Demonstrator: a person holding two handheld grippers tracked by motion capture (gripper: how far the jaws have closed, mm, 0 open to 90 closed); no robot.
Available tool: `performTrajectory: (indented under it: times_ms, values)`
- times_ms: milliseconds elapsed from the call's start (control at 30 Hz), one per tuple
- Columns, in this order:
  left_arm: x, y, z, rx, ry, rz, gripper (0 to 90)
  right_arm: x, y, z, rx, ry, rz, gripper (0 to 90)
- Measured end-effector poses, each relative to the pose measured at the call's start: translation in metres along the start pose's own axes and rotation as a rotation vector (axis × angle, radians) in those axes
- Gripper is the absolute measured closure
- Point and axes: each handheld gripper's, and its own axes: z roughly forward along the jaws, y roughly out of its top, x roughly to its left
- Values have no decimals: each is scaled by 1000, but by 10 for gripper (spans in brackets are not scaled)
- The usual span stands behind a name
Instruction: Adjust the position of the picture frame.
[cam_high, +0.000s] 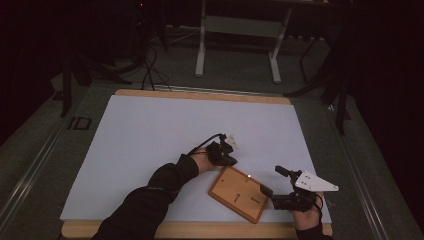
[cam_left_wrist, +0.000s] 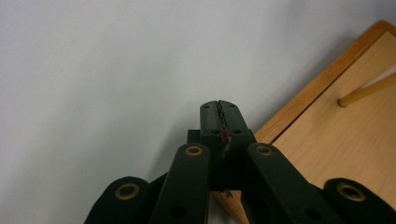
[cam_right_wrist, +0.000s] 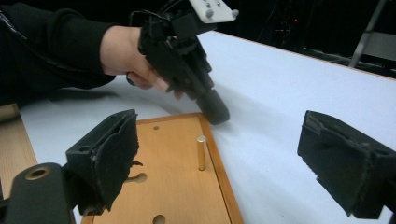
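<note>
A wooden board (cam_high: 235, 192) with several holes lies near the front edge of the white sheet (cam_high: 165, 145). A short upright peg (cam_right_wrist: 201, 151) stands on the board (cam_right_wrist: 177, 186); it also shows in the left gripper view as the peg (cam_left_wrist: 366, 91) on the board (cam_left_wrist: 336, 140). My left gripper (cam_high: 229, 160) is shut and angled down, its tip (cam_right_wrist: 215, 111) just beyond the board's far edge, over the sheet. A small reddish speck shows in the seam of my left gripper (cam_left_wrist: 219, 109); I cannot tell what it is. My right gripper (cam_high: 274, 181) is wide open at the board's right end. Nothing is gripped between the pads (cam_right_wrist: 109, 158).
The table has a wooden rim (cam_high: 200, 94) around the sheet. Behind it, on the dark floor, stand a white desk frame (cam_high: 240, 30) and loose cables (cam_high: 150, 70). A person's dark sleeve (cam_high: 150, 200) comes in from the bottom edge.
</note>
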Motion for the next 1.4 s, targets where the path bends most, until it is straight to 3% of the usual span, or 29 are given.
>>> performTrajectory:
  times_ms: [400, 533, 700, 767, 800, 1067, 1100, 1167, 1200, 1233, 1400]
  values:
    - [-4, -24, -16, -6, 0, -23, 900, 1, 0, 2, 3, 1, 3, 120]
    - [-7, -29, -31, -67, 21, -29, 900, 1, 0, 2, 4, 0, 1, 120]
    - [-39, -34, -52, -125, -11, -3, 900, -1, -1, 2, 3, -4, 11, 120]
    - [-39, -34, -52, -125, -11, -3, 900, -1, -1, 2, 3, -4, 12, 120]
    - [-64, -37, -55, -129, -57, 20, 900, 0, 0, 2, 5, -4, 11, 120]
    - [-128, -40, -41, -98, -161, 88, 900, 0, 0, 3, 7, -4, 9, 120]
    - [-134, -41, -38, -96, -180, 89, 900, -1, 0, 3, 7, -6, 8, 120]
    - [-134, -41, -38, -96, -180, 89, 900, -1, 0, 3, 9, -6, 12, 120]
    - [-147, -42, -29, -69, -205, 113, 900, -1, -1, 3, 7, -5, 16, 120]
    - [-148, -42, -27, -62, -217, 116, 900, -2, -1, 3, 7, -5, 16, 120]
    - [-153, -43, -18, -41, -219, 127, 900, -2, -1, 3, 7, -5, 14, 120]
